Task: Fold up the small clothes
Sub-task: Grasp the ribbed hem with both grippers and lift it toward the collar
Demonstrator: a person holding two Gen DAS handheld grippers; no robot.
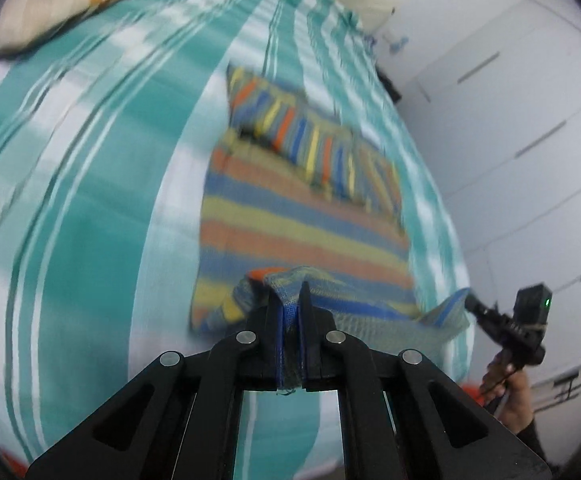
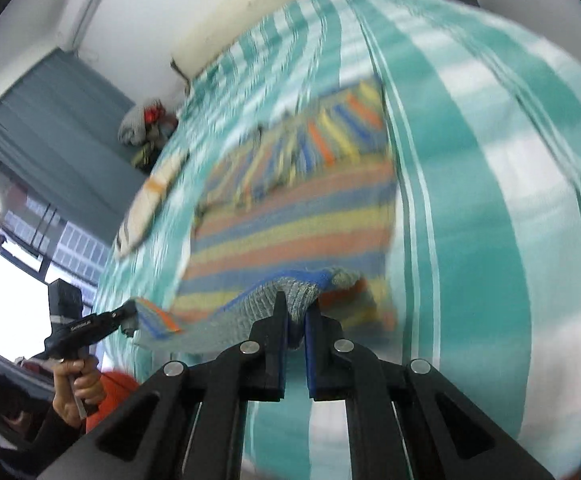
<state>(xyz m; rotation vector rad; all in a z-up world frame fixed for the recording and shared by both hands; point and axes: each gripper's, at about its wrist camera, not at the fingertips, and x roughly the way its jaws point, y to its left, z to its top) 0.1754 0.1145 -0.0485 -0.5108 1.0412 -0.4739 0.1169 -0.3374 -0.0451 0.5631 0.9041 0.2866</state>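
Note:
A small knit garment (image 1: 290, 216) with orange, yellow and blue stripes lies on the teal-and-white striped bed; it also shows in the right wrist view (image 2: 290, 224). Its far part is folded over, stripes running crosswise. My left gripper (image 1: 288, 300) is shut on one near corner of the garment's hem and lifts it off the bed. My right gripper (image 2: 296, 312) is shut on the other near corner. The lifted hem stretches between the two grippers. The right gripper shows in the left wrist view (image 1: 472, 304), the left gripper in the right wrist view (image 2: 130, 316).
A beige pillow (image 1: 46, 8) with an orange band lies at the far left of the bed (image 1: 90, 200). White wardrobe doors (image 1: 530, 140) stand beyond the bed's right edge. A pile of clothes (image 2: 146, 128) sits by the grey curtain and window.

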